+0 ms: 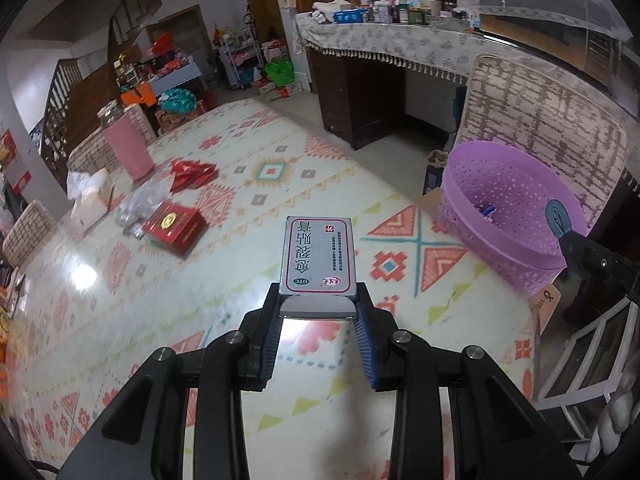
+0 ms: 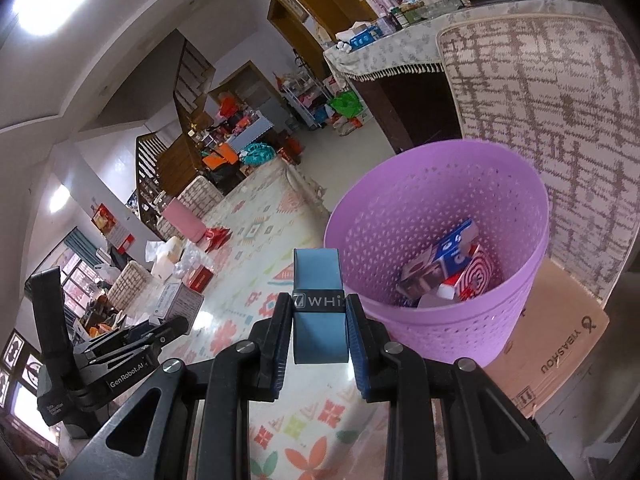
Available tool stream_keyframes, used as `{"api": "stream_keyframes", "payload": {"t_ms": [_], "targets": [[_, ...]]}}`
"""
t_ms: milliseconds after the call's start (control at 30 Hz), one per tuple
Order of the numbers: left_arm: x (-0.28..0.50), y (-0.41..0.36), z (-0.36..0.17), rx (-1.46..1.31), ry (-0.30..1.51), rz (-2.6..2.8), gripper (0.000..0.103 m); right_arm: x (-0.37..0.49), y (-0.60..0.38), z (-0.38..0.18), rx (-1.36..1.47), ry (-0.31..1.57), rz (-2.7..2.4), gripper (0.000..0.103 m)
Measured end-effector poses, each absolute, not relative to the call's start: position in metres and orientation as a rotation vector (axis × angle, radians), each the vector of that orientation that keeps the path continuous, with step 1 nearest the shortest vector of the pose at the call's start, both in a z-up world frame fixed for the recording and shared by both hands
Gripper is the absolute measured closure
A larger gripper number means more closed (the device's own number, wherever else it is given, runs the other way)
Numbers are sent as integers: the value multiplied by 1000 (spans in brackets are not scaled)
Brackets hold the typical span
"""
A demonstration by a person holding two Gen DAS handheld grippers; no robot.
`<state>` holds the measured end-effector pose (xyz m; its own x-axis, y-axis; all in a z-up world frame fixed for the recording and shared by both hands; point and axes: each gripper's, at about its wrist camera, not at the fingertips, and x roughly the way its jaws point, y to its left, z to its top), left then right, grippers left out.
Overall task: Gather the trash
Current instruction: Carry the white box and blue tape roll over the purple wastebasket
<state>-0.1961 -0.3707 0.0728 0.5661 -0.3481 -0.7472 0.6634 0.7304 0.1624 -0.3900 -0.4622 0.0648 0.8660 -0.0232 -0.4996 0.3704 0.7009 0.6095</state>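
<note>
Your left gripper and right gripper match: matte black linkage arms, each dotted with round silver pivot screws. Their fingers carry ribbed blue pads on the inner faces. In your right wrist view, the left unit's side shows white "GenRobot.AI" lettering and a small white label on its black body.

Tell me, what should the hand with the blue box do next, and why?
Probably carry it a little further, over the purple basket, then let go. The right gripper is shut on the blue box, which sits just short of the rim, and other boxes already lie inside.
</note>
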Motion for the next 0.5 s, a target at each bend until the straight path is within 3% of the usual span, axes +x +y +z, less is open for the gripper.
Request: {"api": "stream_keyframes", "payload": {"t_ms": [500], "targets": [[-194, -418, 89, 486, 709, -691, 70, -394, -491, 73, 755, 474, -280, 73]]}}
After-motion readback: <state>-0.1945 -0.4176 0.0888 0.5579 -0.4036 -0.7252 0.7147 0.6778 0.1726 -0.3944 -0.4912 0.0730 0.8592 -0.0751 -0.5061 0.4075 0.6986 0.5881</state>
